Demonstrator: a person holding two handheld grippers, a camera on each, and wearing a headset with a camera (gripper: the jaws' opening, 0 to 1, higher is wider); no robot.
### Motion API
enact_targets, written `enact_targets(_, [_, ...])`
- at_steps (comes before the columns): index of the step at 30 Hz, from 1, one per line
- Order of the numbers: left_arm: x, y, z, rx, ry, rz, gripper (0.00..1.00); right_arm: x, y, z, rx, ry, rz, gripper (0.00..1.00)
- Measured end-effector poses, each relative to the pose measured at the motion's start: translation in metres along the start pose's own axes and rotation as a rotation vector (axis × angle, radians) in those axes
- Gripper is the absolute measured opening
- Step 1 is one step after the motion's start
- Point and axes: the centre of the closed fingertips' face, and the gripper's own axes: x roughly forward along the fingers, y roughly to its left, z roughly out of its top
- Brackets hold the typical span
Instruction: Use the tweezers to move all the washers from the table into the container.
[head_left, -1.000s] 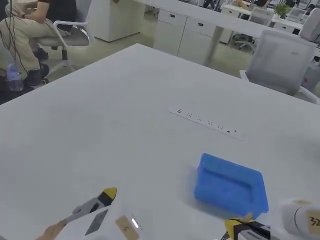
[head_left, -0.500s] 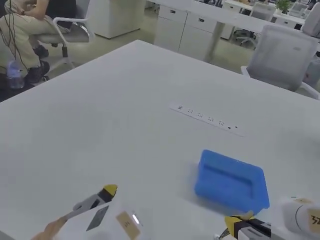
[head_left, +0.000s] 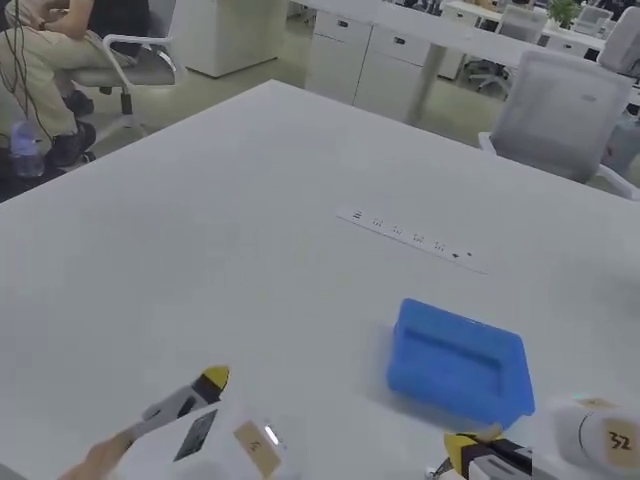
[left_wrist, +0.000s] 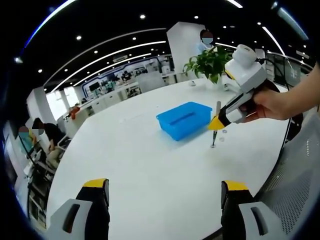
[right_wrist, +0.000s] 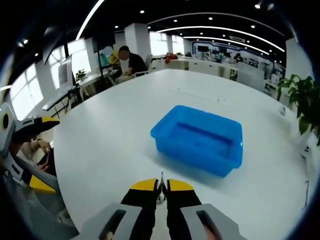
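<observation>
**Tweezers gripped, container bare, little changed**

Against the head view of half a second ago, almost nothing differs. The container (right_wrist: 192, 154) sits at the same spot on the table (head_left: 200, 240), and your two grippers stay low at the near edge, one to each side of it.

The container is a shallow rectangular tub of blue plastic with rounded corners and a raised rim. From the right gripper view you look onto its floor, which is plain blue with nothing lying on it. It stands just ahead of your right gripper (right_wrist: 161, 184).

That gripper's black, yellow-tipped jaws are drawn almost together on the tweezers (left_wrist: 214, 137), a thin metal pair. In the left gripper view the tweezers point down at the tabletop near the container. You cannot tell from here whether the tip touches the surface. Just beside the tip lie two pale specks (left_wrist: 223, 132), too small to be sure they are washers.

Your left gripper (left_wrist: 165, 186) has its jaws spread wide with nothing between them, over the near part of the table.

The tabletop is smooth, matt white. A flat white power strip (head_left: 410, 236) lies on it beyond the container, well apart from it.
</observation>
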Motion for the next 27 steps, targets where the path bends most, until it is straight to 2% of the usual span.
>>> enact_targets(3, [-0.002, -0.002, 0.006, -0.032, -0.032, -0.020, 0.96, 0.001, 0.002, 0.001, -0.017, 0.007, 0.000, 0.02])
enact_targets(11, [-0.002, -0.003, 0.007, -0.046, -0.042, -0.027, 0.98, 0.000, 0.000, 0.001, -0.015, 0.035, 0.013, 0.02])
enact_targets(18, [-0.003, -0.005, 0.011, -0.061, -0.062, -0.038, 0.98, -0.013, -0.001, 0.014, -0.015, 0.008, 0.013, 0.02])
enact_targets(27, [-0.005, -0.005, 0.014, -0.076, -0.082, -0.045, 0.99, -0.029, -0.008, 0.043, -0.020, -0.052, 0.014, 0.01])
